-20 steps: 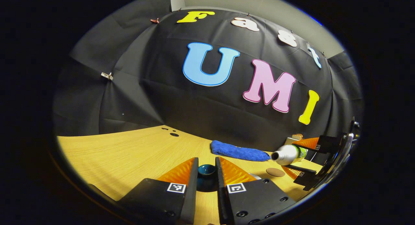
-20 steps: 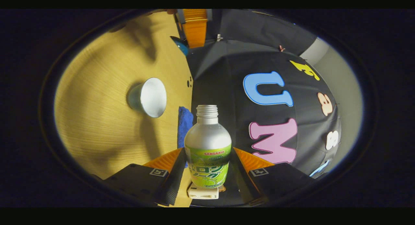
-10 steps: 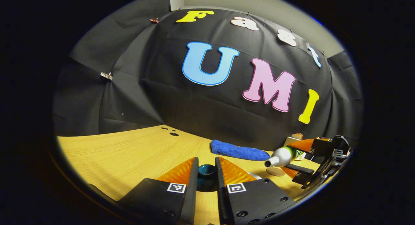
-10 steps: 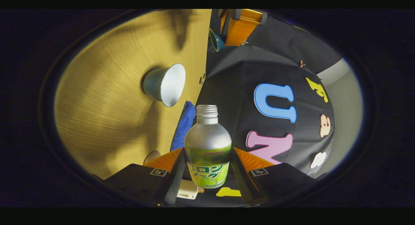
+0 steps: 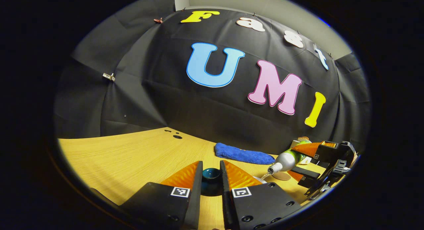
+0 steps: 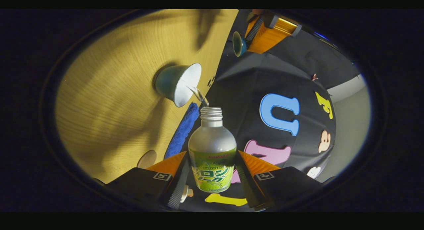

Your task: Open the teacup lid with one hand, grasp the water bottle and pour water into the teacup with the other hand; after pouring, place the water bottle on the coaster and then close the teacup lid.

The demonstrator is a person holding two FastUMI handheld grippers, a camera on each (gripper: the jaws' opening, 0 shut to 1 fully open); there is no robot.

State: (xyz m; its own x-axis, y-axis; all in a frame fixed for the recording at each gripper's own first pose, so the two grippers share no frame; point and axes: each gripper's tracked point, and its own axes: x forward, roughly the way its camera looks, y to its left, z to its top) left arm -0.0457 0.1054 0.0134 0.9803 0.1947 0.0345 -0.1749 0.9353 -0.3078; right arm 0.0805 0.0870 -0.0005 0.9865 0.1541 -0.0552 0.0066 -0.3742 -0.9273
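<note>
My left gripper (image 5: 211,166) is shut on the teal teacup lid (image 5: 211,173) and holds it above the wooden table (image 5: 132,157). In the right gripper view that lid (image 6: 239,43) hangs from the left gripper (image 6: 265,32) at the top. My right gripper (image 6: 212,154) is shut on the silver water bottle with a green label (image 6: 212,142). The bottle is tipped, and a thin stream of water (image 6: 199,95) runs from its mouth into the open teal teacup (image 6: 179,84). The left gripper view shows the tilted bottle (image 5: 287,158) pouring at the right, held by the right gripper (image 5: 323,163).
A round brown coaster (image 5: 281,176) lies just beyond the bottle's mouth, seen too as the coaster (image 6: 147,158) near my right fingers. A folded blue towel (image 5: 243,154) lies along the back wall. Small holes (image 5: 177,136) mark the table's far left.
The right gripper has tipped the bottle further down and brought its mouth over the teacup; water now flows. The left gripper holds the lid still.
</note>
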